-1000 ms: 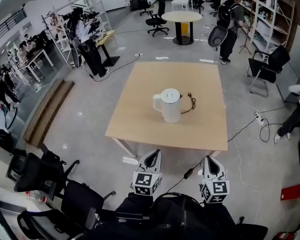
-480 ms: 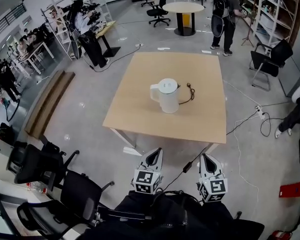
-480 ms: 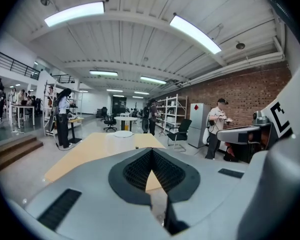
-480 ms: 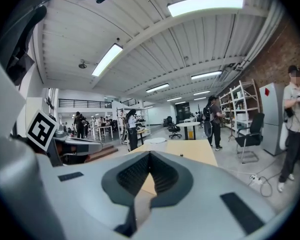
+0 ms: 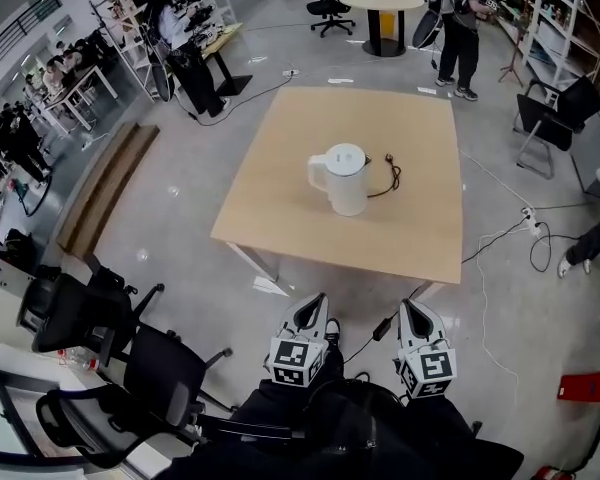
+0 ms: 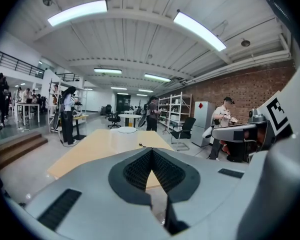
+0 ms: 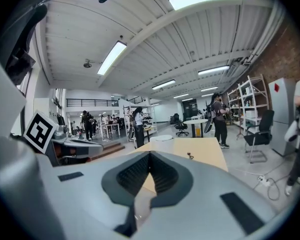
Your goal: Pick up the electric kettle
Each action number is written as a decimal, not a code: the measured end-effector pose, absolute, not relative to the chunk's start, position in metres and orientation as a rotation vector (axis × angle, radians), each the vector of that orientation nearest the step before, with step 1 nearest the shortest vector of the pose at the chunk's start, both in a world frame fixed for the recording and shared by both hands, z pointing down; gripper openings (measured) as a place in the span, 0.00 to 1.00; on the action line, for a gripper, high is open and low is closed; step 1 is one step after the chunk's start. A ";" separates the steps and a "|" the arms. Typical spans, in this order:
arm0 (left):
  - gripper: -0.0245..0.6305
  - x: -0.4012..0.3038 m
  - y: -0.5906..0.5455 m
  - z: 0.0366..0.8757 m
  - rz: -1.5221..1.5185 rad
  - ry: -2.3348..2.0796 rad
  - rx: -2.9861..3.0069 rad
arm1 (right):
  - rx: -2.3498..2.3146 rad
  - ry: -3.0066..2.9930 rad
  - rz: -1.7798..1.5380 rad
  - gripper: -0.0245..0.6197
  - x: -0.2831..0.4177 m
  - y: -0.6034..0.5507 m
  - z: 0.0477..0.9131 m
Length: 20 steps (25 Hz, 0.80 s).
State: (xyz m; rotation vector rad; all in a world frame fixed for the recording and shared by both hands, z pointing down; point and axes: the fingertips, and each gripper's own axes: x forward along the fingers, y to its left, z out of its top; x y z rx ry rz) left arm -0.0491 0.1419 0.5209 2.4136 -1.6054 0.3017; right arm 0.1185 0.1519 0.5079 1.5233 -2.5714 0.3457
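A white electric kettle [image 5: 342, 178] with a round lid stands upright near the middle of a light wooden table [image 5: 280, 208], its handle toward the left. My left gripper [image 5: 310, 313] and right gripper [image 5: 417, 313] hang side by side in front of the table's near edge, well short of the kettle. Both are shut with nothing between their jaws. In the left gripper view the kettle's lid [image 6: 127, 130] shows far off above the closed left gripper [image 6: 151, 151]. In the right gripper view the kettle [image 7: 161, 138] peeks over the closed right gripper [image 7: 150, 155].
A black power cable [image 5: 388, 176] lies on the table just right of the kettle. Black office chairs [image 5: 90, 318] crowd the floor at lower left. Cables and a power strip [image 5: 510, 233] trail on the floor at right. A person [image 5: 460, 8] stands by a round table [image 5: 382, 0] beyond.
The head view has shifted slightly, so the table and kettle sit a bit higher in the picture. The kettle has not moved on the table. Both grippers stay shut.
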 end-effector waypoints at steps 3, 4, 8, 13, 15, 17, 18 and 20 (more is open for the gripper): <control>0.04 -0.055 0.122 0.527 0.303 -1.608 2.402 | 1.511 -2.574 0.343 0.04 0.111 0.132 0.512; 0.04 -0.058 0.113 0.529 0.300 -1.608 2.401 | 1.510 -2.574 0.340 0.04 0.109 0.124 0.513; 0.04 -0.065 0.068 0.526 0.277 -1.600 2.419 | 1.540 -2.565 0.321 0.04 0.103 0.087 0.512; 0.04 -0.076 0.011 0.515 0.250 -1.595 2.444 | 1.584 -2.561 0.292 0.04 0.098 0.031 0.500; 0.04 -0.082 -0.009 0.513 0.253 -1.594 2.446 | 1.594 -2.558 0.288 0.04 0.094 0.009 0.497; 0.04 -0.089 -0.026 0.515 0.262 -1.587 2.441 | 1.601 -2.552 0.296 0.04 0.090 -0.011 0.497; 0.04 -0.093 -0.033 0.516 0.262 -1.583 2.438 | 1.603 -2.549 0.303 0.04 0.086 -0.020 0.498; 0.04 -0.101 -0.048 0.517 0.256 -1.577 2.439 | 1.604 -2.546 0.311 0.04 0.078 -0.037 0.499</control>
